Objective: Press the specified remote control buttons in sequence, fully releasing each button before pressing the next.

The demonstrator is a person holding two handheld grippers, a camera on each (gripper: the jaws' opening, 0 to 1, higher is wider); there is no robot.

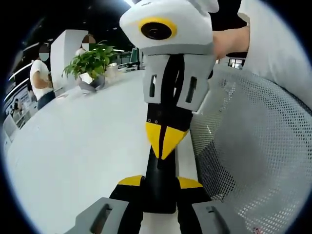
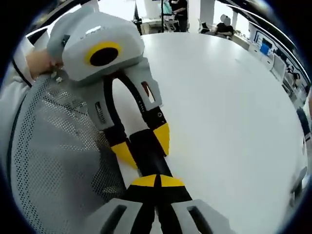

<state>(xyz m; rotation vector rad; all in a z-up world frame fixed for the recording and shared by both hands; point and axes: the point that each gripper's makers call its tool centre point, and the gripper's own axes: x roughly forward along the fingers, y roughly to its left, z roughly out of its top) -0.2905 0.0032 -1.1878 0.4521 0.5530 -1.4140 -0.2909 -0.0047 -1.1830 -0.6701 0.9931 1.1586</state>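
— Item one?
— Left gripper (image 1: 161, 182), grey body, yellow-tipped jaws. Jaws set narrow, clamped on either side of the slim black remote control (image 1: 158, 195).

— Where does the remote sit?
— Between those jaws, just over the near edge of the wide white table (image 1: 87, 146), right beside the grey perforated mesh chair back (image 1: 253, 146).

— Item two?
— Right gripper (image 2: 157, 181), same make. Its yellow tips are pressed together with nothing between them. In the left gripper view they point down onto the remote's top face and seem to touch it. Which button lies under them, I cannot tell.

— Who holds it?
— A person's hand (image 1: 229, 41) at its rear, white sleeve behind.

— Background stock?
— One leafy green potted plant in a grey pot (image 1: 90, 66) on the far side of the table. A person in a white shirt (image 1: 40, 78) stands near it.
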